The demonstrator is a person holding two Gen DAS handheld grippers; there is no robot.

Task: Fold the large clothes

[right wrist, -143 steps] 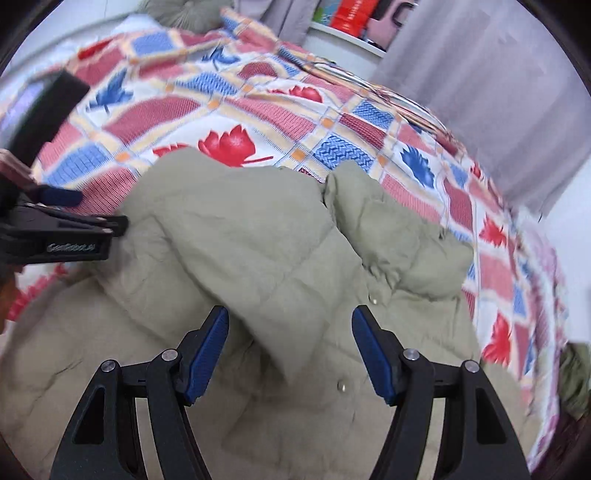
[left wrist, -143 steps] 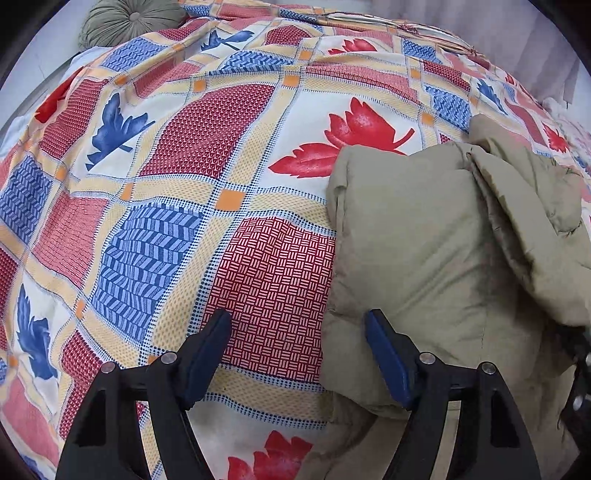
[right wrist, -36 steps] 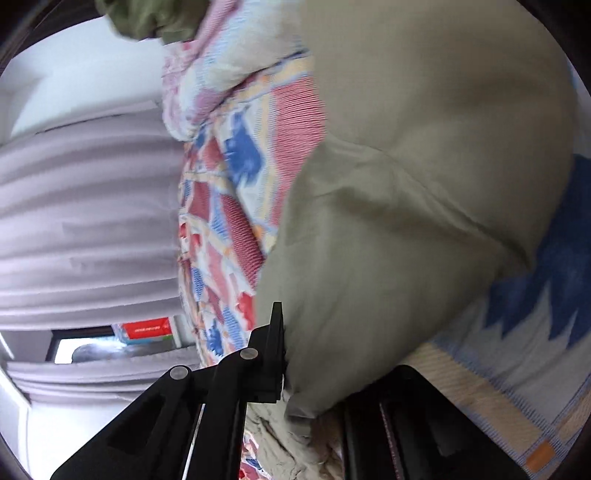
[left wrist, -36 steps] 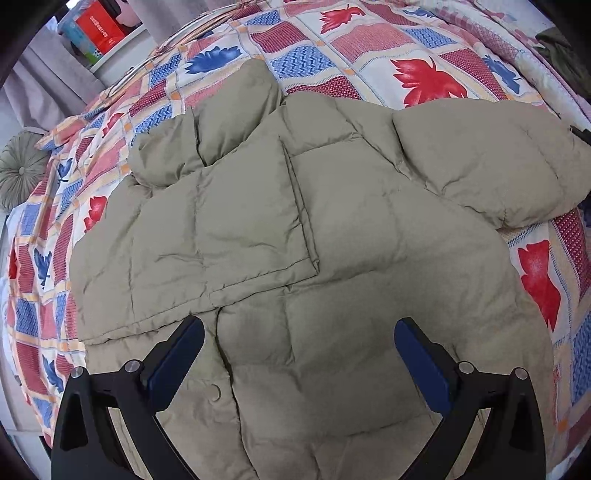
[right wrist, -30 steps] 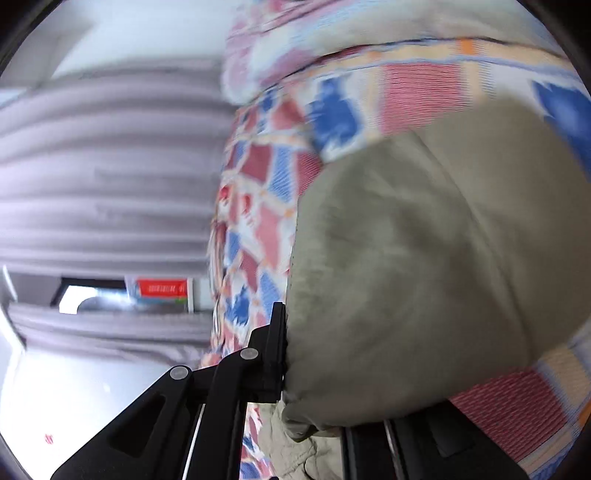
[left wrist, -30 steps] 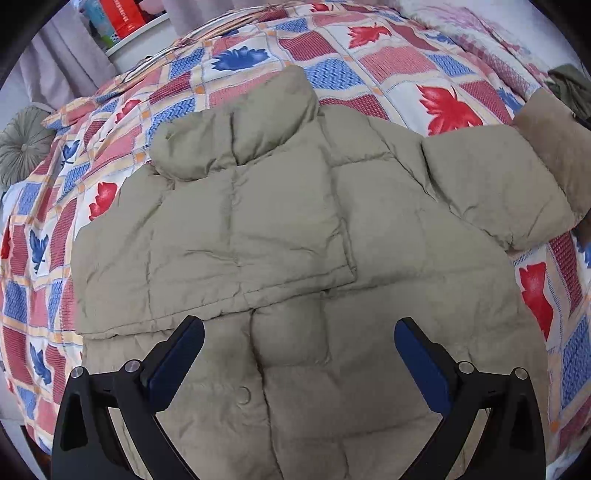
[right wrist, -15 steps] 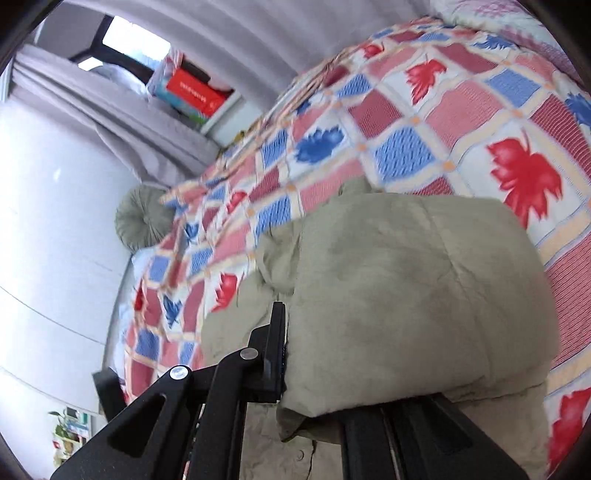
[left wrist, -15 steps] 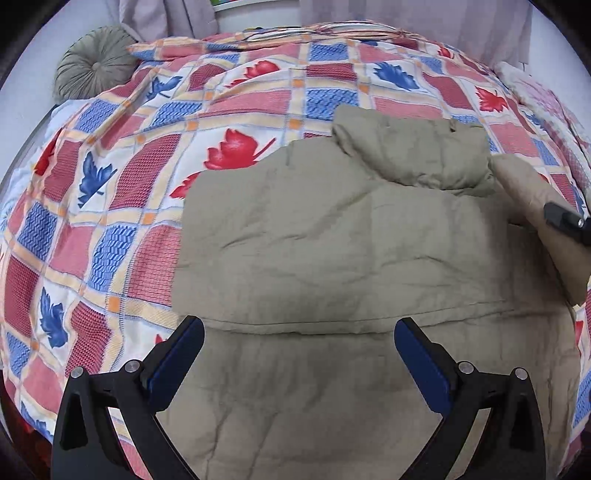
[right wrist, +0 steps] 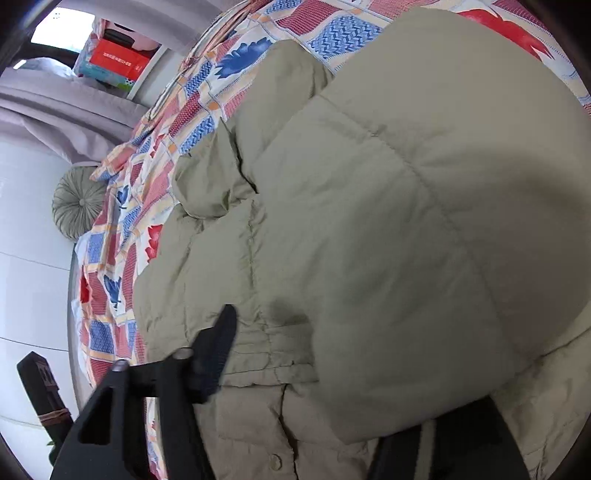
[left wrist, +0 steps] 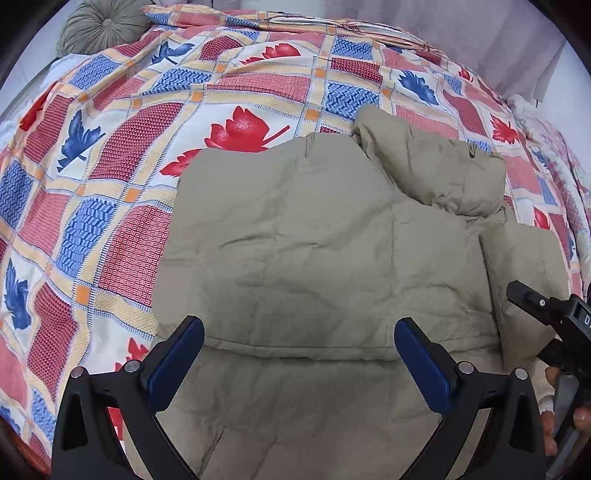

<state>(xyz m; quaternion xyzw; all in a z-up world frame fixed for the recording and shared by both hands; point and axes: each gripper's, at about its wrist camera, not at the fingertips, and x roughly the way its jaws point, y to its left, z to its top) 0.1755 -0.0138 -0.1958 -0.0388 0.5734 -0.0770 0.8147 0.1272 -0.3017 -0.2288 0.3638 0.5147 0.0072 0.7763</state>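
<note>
A large khaki puffer jacket (left wrist: 325,243) lies on the bed with one sleeve folded across its front and its collar (left wrist: 432,170) at the far right. My left gripper (left wrist: 299,354) is open and empty, hovering over the jacket's lower front. My right gripper (right wrist: 332,373) shows at the right edge of the left wrist view (left wrist: 543,306). Its jaws stand wide apart with the jacket's other sleeve (right wrist: 406,229) lying between them, draped over the body. The right finger is hidden under the sleeve.
The patterned red, blue and white quilt (left wrist: 147,155) covers the bed. A round green cushion (left wrist: 103,29) sits at the head. Grey curtains (left wrist: 480,33) hang behind. A shelf with a red box (right wrist: 118,62) stands beyond the bed.
My right gripper has carried the sleeve over onto the jacket's body and its jaws have opened. My left gripper has shifted a little closer over the jacket.
</note>
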